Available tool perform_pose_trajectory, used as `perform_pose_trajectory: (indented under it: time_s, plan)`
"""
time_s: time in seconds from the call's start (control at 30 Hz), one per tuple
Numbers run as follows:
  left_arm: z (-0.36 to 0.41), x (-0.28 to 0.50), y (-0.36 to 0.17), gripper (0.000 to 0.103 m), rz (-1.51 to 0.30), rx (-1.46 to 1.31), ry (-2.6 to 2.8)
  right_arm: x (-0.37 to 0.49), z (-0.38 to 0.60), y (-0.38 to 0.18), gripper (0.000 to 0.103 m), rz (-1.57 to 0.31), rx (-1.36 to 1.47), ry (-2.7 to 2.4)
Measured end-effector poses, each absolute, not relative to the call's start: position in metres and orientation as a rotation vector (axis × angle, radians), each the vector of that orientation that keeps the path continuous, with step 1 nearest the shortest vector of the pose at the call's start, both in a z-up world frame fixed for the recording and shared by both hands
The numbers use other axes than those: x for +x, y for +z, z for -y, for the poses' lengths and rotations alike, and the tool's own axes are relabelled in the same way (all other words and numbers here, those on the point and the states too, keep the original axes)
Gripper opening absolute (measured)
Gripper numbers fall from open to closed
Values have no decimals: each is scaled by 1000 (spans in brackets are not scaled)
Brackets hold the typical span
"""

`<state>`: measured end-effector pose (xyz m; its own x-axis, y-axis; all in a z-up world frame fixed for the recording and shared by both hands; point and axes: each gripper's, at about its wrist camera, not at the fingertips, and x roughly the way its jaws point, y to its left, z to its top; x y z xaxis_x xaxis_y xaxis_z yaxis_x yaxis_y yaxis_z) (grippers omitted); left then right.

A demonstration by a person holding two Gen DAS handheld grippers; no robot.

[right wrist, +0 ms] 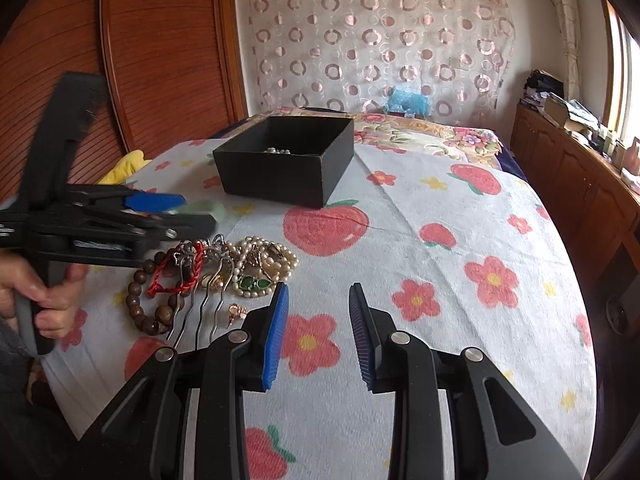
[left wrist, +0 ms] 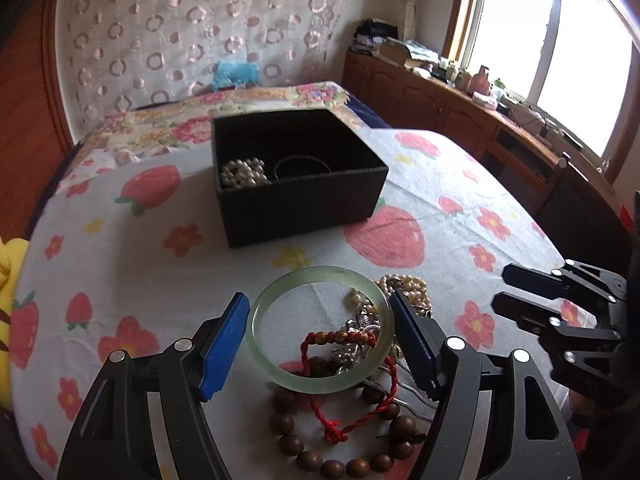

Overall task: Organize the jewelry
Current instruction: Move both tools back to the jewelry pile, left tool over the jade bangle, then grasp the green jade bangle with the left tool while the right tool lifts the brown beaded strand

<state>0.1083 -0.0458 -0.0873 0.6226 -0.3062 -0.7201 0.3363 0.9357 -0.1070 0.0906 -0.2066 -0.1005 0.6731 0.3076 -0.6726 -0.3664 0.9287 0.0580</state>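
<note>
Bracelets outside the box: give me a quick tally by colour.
Green bangle: 1
Brown bead bracelet: 1
Red cord bracelet: 1
Pearl strands: tangled, cannot be counted
Total that can be counted: 3

Pale green bangle [left wrist: 320,330], black box [left wrist: 300,184]

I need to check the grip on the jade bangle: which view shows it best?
The left wrist view: the whole jade bangle sits between the left gripper pads, above the jewelry pile. The right wrist view shows only a blurred green sliver at those fingers.
</note>
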Motion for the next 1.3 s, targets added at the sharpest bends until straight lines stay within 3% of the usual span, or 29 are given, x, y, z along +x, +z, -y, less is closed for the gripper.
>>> perform_pose_trajectory:
  time_s: [0.37,0.5,0.8,0.87,0.97,1.3]
  plan:
    - [21,79,-64,69,-729,26,-325,130,179,-112,33,-840,-154,459]
    - [14,77,-65,69,-724,24,-320,139,171,-118,27,-866,-170,443]
    - [11,76,-68,69,-728,15,-321,148,160,-121,25,-883,-256,415]
    - [10,76,-68,69,-728,15,-320,150,160,-121,21,-886,-251,434]
    - [12,77,-69,69,-729,17,-323,151,159,-120,5,-884,-261,451]
    - [12,75,-67,69,-721,17,-315,138,162,-83,4,-770,-251,433]
